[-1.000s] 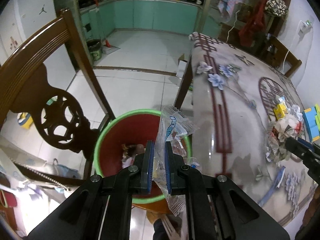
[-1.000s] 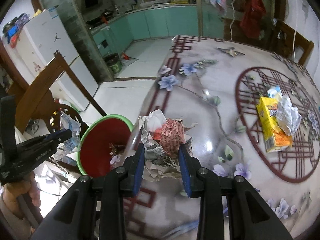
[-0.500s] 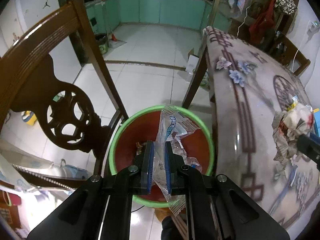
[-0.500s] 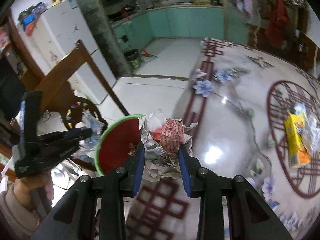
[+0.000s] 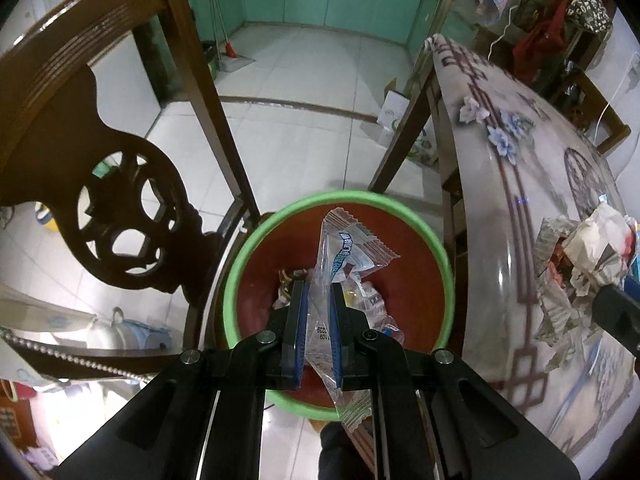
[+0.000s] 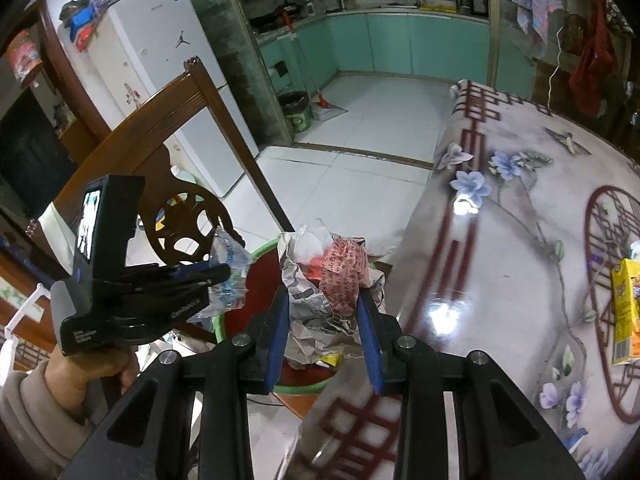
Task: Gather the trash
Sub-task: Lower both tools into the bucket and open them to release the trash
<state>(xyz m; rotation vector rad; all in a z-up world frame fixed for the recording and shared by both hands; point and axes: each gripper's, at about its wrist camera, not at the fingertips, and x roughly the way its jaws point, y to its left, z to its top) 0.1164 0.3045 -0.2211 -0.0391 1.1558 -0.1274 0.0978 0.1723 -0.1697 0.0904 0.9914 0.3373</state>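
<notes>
Above the bin (image 5: 240,280), left gripper (image 5: 318,292) clamped on a clear plastic wrapper (image 5: 344,252), blue pads pressing it from both sides. Wrapper upright between the fingers, crimped top edge poking up past the tips, bottom corner hanging below them. Blue print on the film; wording too small to read. Directly beneath: red inside wall, green rim, a small heap of wrappers and scraps (image 5: 368,304) at the bottom. Beside the bin on the left, a dark carved wooden chair (image 5: 112,208); on the right, the edge of the table (image 5: 500,248) with its flower pattern.

From the right wrist view, right gripper (image 6: 322,312) squeezed around a crumpled wad of newspaper (image 6: 312,300), with a red printed scrap (image 6: 344,276) and a bit of white plastic (image 6: 308,240) bundled on top. Wad held over the table edge (image 6: 432,240), close to the bin rim (image 6: 218,326), partly covering it from this angle. Left gripper (image 6: 224,272) seen just to the left, wrapper (image 6: 232,264) in its tips, a hand (image 6: 88,368) around its handle. Farther right on the table, a yellow carton (image 6: 626,312) lying flat, well apart from the wad. Behind, a white fridge (image 6: 160,52) and teal kitchen cabinets (image 6: 400,44).
</notes>
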